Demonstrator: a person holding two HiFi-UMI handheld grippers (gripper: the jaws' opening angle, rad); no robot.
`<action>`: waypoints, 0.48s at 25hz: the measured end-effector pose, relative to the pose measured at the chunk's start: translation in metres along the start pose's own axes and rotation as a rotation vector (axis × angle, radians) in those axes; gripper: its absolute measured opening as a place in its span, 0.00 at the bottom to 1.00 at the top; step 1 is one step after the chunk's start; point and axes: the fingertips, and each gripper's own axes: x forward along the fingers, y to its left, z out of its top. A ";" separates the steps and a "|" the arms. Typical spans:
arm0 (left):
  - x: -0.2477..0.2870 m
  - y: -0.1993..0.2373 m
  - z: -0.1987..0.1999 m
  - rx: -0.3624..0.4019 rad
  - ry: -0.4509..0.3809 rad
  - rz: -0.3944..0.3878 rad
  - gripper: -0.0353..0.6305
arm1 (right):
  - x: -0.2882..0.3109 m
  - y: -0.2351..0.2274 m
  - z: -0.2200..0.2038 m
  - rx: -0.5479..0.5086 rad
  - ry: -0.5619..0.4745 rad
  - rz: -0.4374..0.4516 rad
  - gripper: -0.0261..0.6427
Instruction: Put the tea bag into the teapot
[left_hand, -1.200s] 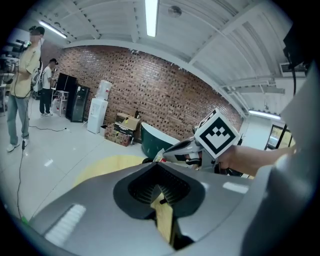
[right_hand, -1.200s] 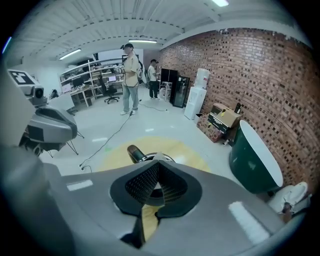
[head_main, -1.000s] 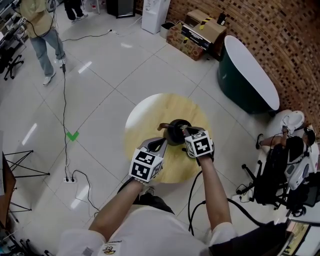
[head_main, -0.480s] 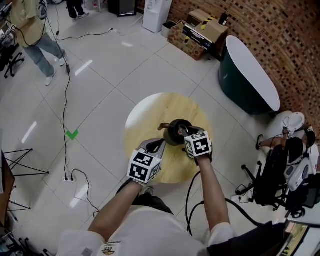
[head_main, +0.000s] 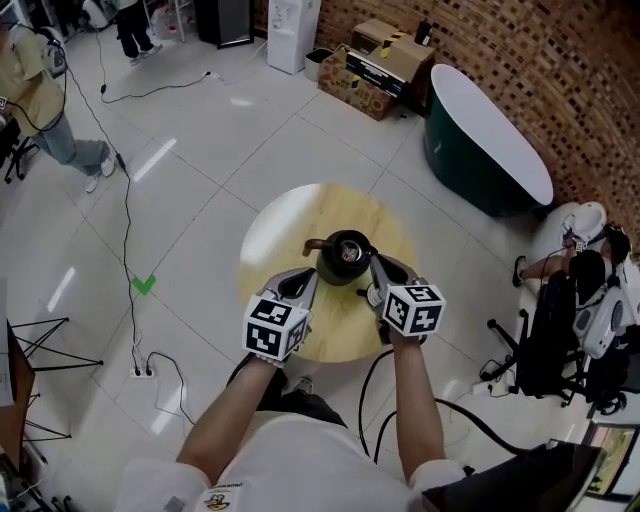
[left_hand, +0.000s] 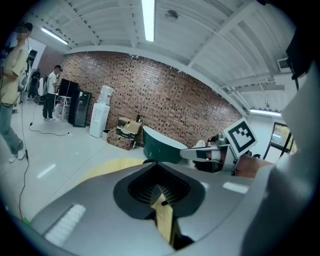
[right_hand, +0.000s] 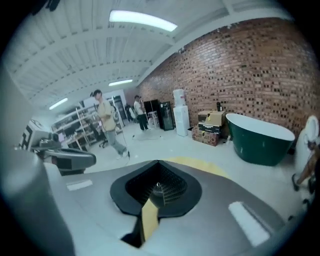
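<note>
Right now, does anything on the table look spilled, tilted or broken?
Nothing stands out. The black teapot stands upright near the middle of the round wooden table, and no spill shows around it. One note: no tea bag shows in any view.

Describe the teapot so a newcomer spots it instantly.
Find the round wooden table in the middle of the white tiled floor. The teapot sits on it, toward the near edge. Small, round and black with a brownish piece jutting left, it is the table's only vessel.
</note>
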 end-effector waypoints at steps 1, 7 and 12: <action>-0.002 -0.003 0.002 0.009 -0.008 0.007 0.07 | -0.008 -0.001 0.001 0.046 -0.042 0.021 0.04; -0.033 -0.025 0.005 0.058 -0.051 0.050 0.07 | -0.049 0.008 -0.004 0.157 -0.169 0.096 0.04; -0.065 -0.046 0.003 0.090 -0.076 0.079 0.07 | -0.083 0.026 -0.007 0.163 -0.235 0.141 0.04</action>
